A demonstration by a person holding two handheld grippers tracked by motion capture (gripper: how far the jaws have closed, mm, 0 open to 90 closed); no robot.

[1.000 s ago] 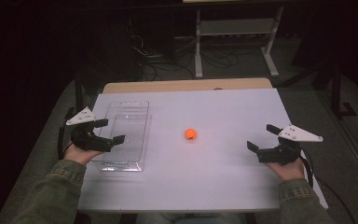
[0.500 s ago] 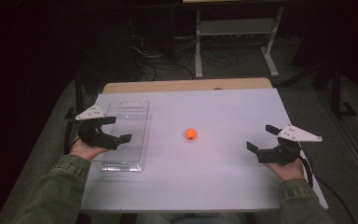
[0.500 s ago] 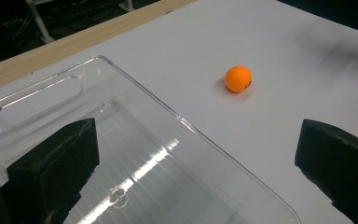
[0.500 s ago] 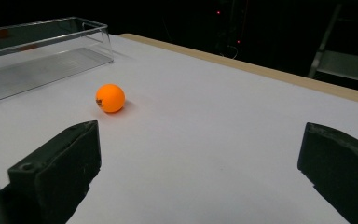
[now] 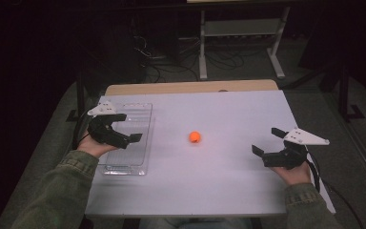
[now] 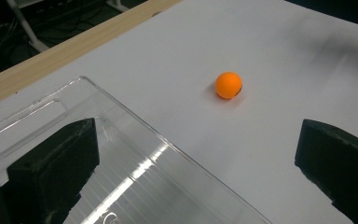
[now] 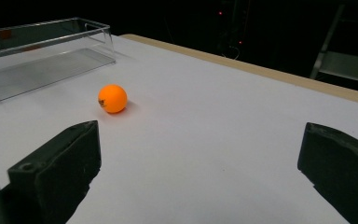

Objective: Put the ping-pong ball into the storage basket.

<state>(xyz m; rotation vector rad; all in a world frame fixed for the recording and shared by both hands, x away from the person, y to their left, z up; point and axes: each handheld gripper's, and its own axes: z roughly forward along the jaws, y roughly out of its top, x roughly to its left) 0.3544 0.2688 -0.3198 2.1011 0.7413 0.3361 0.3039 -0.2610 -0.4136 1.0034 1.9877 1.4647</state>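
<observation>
A white table [image 5: 228, 181] holds a clear tray [image 5: 140, 114] at left. Both grippers, left [image 5: 126, 128] and right [image 5: 267, 143], stand wide apart, empty. An orange ball [image 5: 195, 137] sits mid-table; probably light, smooth, rolls easily; grip across its middle.

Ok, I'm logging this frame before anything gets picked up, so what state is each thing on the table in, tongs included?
Orange ball: loose on the white table, untouched, outside the tray.
Clear plastic tray: lying flat at the table's left side, empty.
Left tongs: open, holding nothing, over the tray.
Right tongs: open, holding nothing, over the table's right side.
</observation>
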